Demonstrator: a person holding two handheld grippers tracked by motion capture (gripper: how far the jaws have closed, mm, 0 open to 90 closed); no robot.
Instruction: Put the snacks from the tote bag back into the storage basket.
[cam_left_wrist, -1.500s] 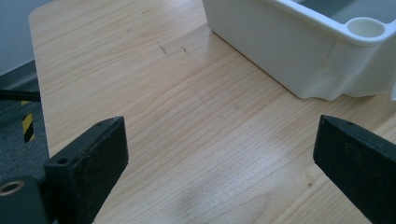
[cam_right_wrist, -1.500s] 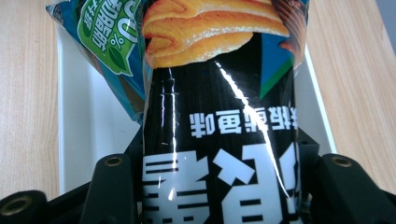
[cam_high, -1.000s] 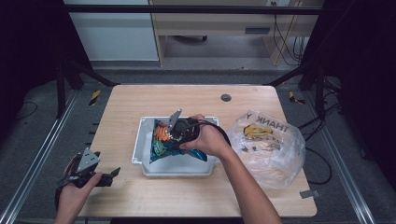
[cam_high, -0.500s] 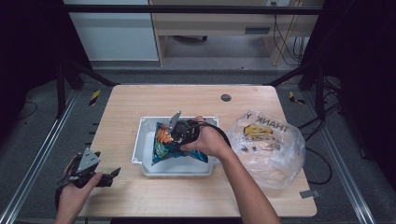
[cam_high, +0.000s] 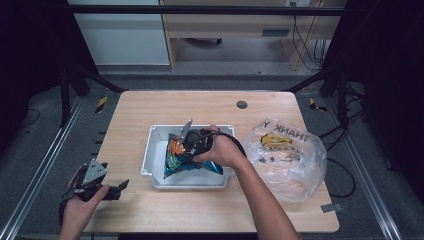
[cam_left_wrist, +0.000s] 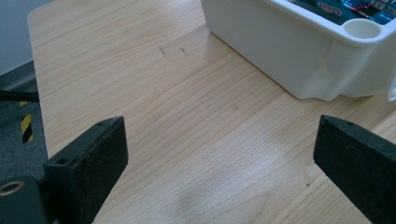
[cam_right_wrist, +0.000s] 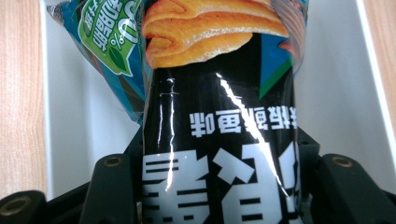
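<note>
The right claw (cam_high: 192, 145) squeezes a shiny, crinkly black-and-blue chip bag (cam_right_wrist: 219, 116) inside the smooth white plastic tub (cam_high: 155, 150). The left claw (cam_left_wrist: 219, 154) gapes wide above the pale wooden surface (cam_left_wrist: 140, 70).

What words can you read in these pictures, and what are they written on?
"THANK": clear plastic bag, printed mirrored; the word's next letters are cut off.
"0%": green badge on the blue snack bag, upside down; the characters beside it are too blurred.
Large white Chinese characters: black snack bag held in the right gripper, upside down, too cropped to read surely.
Red oval label: packet in the white bin, too blurred.
</note>
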